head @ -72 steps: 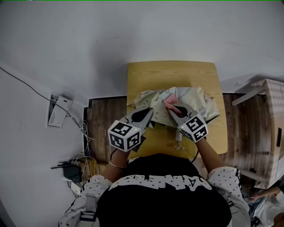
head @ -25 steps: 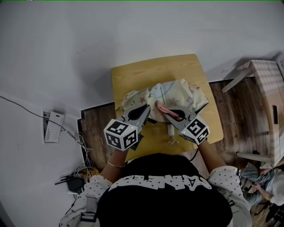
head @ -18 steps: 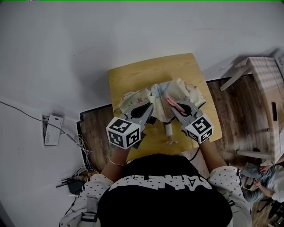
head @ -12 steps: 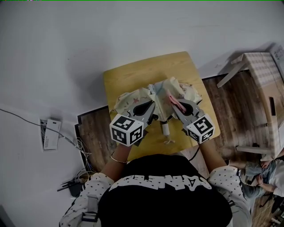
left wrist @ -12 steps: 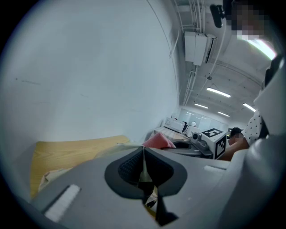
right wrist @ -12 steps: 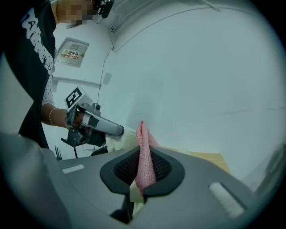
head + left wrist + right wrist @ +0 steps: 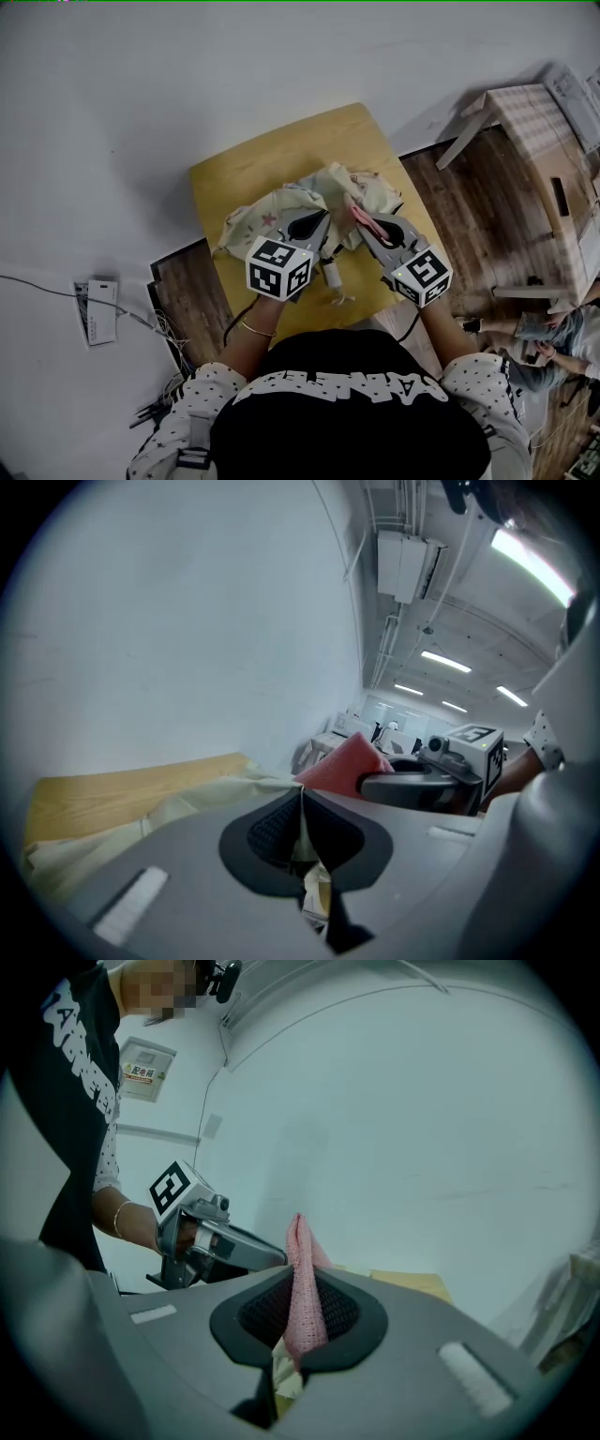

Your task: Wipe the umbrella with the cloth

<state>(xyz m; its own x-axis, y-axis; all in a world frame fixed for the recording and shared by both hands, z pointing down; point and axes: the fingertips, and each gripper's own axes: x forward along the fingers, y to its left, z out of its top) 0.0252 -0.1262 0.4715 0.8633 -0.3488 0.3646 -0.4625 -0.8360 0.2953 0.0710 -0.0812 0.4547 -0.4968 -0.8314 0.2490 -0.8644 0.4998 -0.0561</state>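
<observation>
The umbrella [image 7: 281, 208], cream with small prints, lies crumpled on the yellow table [image 7: 239, 169]; its pale handle [image 7: 330, 274] points toward me. My left gripper [image 7: 319, 221] is shut on a fold of the cream canopy [image 7: 305, 844]. Just right of it, my right gripper [image 7: 360, 219] is shut on a pink cloth [image 7: 353, 208], which rests against the canopy. In the right gripper view the pink cloth [image 7: 300, 1251] stands up from between the shut jaws. The left gripper view shows the cloth [image 7: 345, 766] beside the right gripper [image 7: 375, 786].
A white wall rises behind the table. A wooden box-like piece [image 7: 553, 141] stands at the right on the dark plank floor [image 7: 450, 197]. A white power strip [image 7: 97, 311] and cables lie at the left. A person [image 7: 534, 337] sits at the lower right.
The head view has swung, so the table sits further left. Both grippers have shifted across the table, still gripping, and the cloth has slid over the canopy toward its raised fold.
</observation>
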